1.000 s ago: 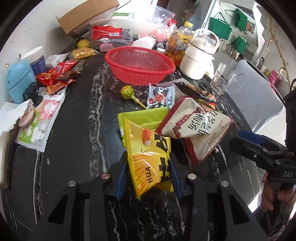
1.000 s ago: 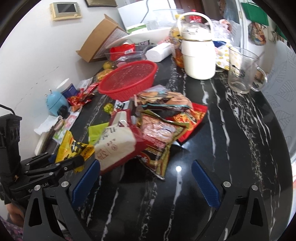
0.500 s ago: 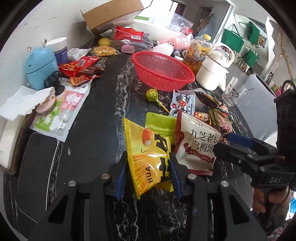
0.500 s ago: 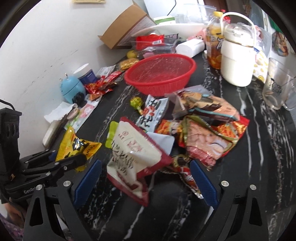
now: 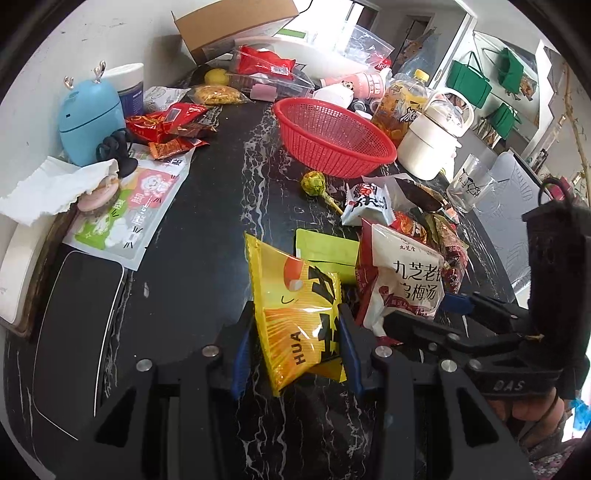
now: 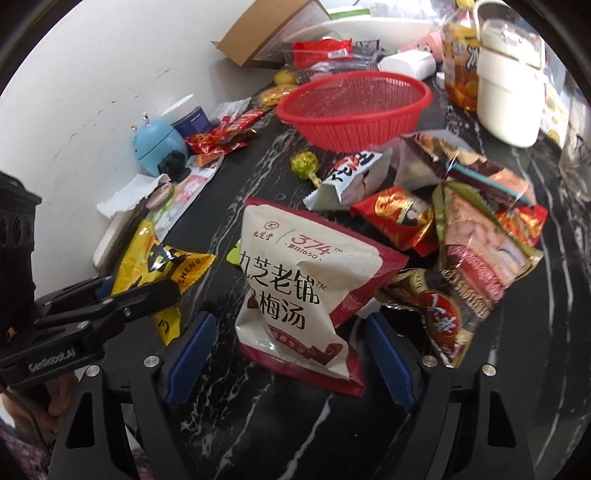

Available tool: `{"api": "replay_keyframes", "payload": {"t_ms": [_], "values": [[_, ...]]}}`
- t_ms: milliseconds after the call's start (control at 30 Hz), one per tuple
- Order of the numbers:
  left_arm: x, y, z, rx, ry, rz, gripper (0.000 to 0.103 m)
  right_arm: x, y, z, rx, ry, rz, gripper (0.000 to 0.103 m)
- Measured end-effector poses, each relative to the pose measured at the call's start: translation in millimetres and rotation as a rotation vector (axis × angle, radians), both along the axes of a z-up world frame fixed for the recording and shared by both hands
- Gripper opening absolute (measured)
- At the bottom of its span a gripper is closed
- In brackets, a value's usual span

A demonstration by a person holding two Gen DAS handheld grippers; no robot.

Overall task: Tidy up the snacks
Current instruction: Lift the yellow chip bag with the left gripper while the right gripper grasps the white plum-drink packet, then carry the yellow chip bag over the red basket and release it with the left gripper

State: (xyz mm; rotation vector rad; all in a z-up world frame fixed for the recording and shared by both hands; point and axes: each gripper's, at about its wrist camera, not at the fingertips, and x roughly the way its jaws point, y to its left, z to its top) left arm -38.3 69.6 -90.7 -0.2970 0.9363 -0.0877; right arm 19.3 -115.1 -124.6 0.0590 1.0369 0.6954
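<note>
Yellow snack bag (image 5: 299,314) is pinched between the pads of the left hand-held gripper (image 5: 295,350), lifted off the dark marble surface (image 5: 207,229) and standing tilted, probably kept up so it can go to the basket next. White-and-red plum drink pouch (image 6: 295,291) lies just beside it, propped on other packets, between the pads of the right hand-held gripper (image 6: 284,358). Those jaws have just been closing around it but are still spread; visible gaps both sides, pads not pressing yet. Looks like a two-handed pickup, one snack each.

Past the pouch: green flat packet (image 5: 325,251) under it on the surface, then a loose heap of wrappers (image 6: 472,236), a small white packet (image 6: 347,177), and a green-wrapped lollipop (image 5: 314,184).

Red mesh basket (image 5: 332,136) sits further back, well apart from both grippers, and appears empty; likely target for the snacks. White lidded pot (image 5: 432,144) and a glass mug (image 5: 469,184) stand to its side; mug looks empty, pot contents hidden. Open cardboard box (image 5: 229,26) at the wall, contents not visible. More red snack packets (image 5: 166,125) lie near a blue gadget (image 5: 88,122).
</note>
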Motion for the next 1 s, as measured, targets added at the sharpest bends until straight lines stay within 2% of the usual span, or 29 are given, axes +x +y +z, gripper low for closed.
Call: {"api": "replay_keyframes", "payload": {"t_ms": [100, 133, 167, 200, 233, 367, 733, 1000], "values": [[-1, 2, -1, -0.005, 0.003, 0.007, 0.040, 6, 2, -8, 0.025, 0.033, -0.002, 0.070], [-1, 2, -1, -0.006, 0.003, 0.009, 0.041, 6, 2, -8, 0.028, 0.025, -0.003, 0.062], [-1, 2, -1, -0.006, 0.002, 0.012, 0.041, 7, 3, -9, 0.025, 0.023, 0.000, 0.047], [-1, 2, 0, -0.006, 0.001, 0.014, 0.040, 7, 3, -10, 0.024, 0.027, 0.003, 0.037], [-2, 2, 0, -0.006, 0.000, 0.014, 0.041, 7, 3, -11, 0.038, 0.036, 0.009, 0.033], [-2, 0, 1, -0.002, -0.004, 0.006, 0.041, 1, 0, -9, 0.040, 0.013, 0.009, 0.027], [1, -18, 7, -0.016, -0.022, -0.057, 0.040, -17, -20, 7, 0.050, -0.007, -0.009, 0.026], [4, -41, 22, 0.003, -0.070, -0.137, 0.040, -31, -39, 19, 0.054, -0.029, -0.037, 0.026]]}}
